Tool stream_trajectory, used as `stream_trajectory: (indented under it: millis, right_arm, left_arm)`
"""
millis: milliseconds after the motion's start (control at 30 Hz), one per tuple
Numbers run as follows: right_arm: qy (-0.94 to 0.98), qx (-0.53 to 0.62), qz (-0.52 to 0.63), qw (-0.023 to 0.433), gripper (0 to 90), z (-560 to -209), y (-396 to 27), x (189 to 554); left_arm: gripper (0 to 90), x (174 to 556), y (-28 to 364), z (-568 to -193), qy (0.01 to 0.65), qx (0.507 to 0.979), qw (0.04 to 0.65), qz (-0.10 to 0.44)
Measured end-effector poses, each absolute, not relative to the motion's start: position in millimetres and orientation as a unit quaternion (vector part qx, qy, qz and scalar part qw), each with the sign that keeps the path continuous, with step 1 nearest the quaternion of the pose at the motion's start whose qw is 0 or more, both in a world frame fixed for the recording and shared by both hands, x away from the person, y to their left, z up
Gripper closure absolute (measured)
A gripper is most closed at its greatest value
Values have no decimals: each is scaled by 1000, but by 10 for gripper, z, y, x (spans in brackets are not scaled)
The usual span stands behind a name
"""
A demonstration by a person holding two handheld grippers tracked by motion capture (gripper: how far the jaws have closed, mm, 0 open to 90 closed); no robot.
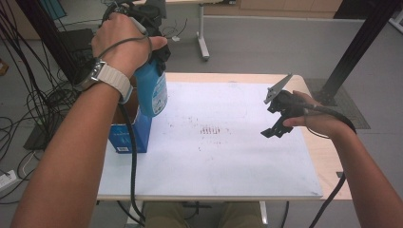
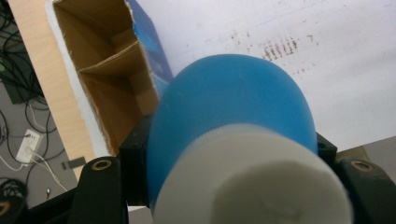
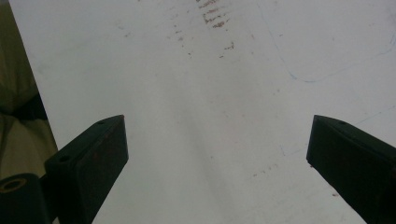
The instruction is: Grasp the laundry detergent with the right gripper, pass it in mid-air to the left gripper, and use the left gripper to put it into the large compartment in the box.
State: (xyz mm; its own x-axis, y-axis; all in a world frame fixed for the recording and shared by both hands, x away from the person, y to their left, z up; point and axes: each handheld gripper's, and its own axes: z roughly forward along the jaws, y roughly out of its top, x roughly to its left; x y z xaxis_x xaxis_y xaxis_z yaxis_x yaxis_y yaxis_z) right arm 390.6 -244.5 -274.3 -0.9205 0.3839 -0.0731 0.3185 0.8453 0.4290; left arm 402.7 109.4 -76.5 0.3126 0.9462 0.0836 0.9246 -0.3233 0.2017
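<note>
A blue bottle (image 1: 153,90) with a white cap (image 2: 252,182) hangs upright above the open blue cardboard box (image 1: 129,135) at the table's left edge. My left gripper (image 1: 154,50) is shut on the bottle near its top, held high by the left hand. In the left gripper view the bottle's blue body (image 2: 233,98) sits between the black jaws, with the box's brown inside (image 2: 109,79) below and to the left. My right gripper (image 1: 278,121) hovers over the right side of the white mat (image 1: 214,156); its jaws stand wide apart around nothing, open (image 3: 217,154).
Reddish-brown marks (image 1: 210,130) stain the middle of the white mat. The wooden table edge (image 1: 328,156) shows at the right. Cables (image 1: 28,104) lie on the floor at the left, and a black frame post (image 1: 361,42) stands at the far right.
</note>
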Motion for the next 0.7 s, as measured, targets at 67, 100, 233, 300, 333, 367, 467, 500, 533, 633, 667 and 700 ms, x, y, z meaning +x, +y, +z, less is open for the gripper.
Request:
stream_trajectory:
  millis: [67,100,233,300,333,367,467,500,533,633,667,700]
  right_arm:
    - [957,184,211,78,53,-2743,-2443,3908]
    - [957,184,210,78,52,-2742,-2441,3910]
    - [957,183,212,76,53,-2742,-2428,3917]
    - [957,182,211,77,53,-2735,-2423,3924]
    - [957,182,213,77,52,-2729,-2421,3929]
    - [957,182,213,78,52,-2722,-2420,3932]
    - [956,182,215,79,51,-2710,-2415,3937]
    - [956,183,216,78,52,-2711,-2416,3937]
    - [956,183,215,78,53,-2712,-2417,3932]
    - [956,185,216,78,52,-2724,-2430,3928]
    - [956,187,214,77,52,-2728,-2436,3923]
    - [956,188,214,76,53,-2734,-2443,3921]
  left_arm:
    - [380,4030,1119,-753,581,806,55,95]
    - [379,4032,1132,-743,581,806,53,95]
    - [379,4033,1190,-714,591,799,59,93]
    - [380,4034,1217,-701,595,796,59,92]
    - [380,4035,1226,-694,598,794,59,92]
    - [379,4039,1239,-689,599,793,58,93]
    - [379,4051,1291,-672,607,787,59,93]
    - [379,4056,1312,-663,610,785,59,92]
    - [379,4059,1324,-659,611,784,60,93]
    - [379,4065,1371,-644,618,778,60,95]
    - [379,4066,1384,-642,620,777,61,95]
    - [379,4068,1399,-635,621,776,60,95]
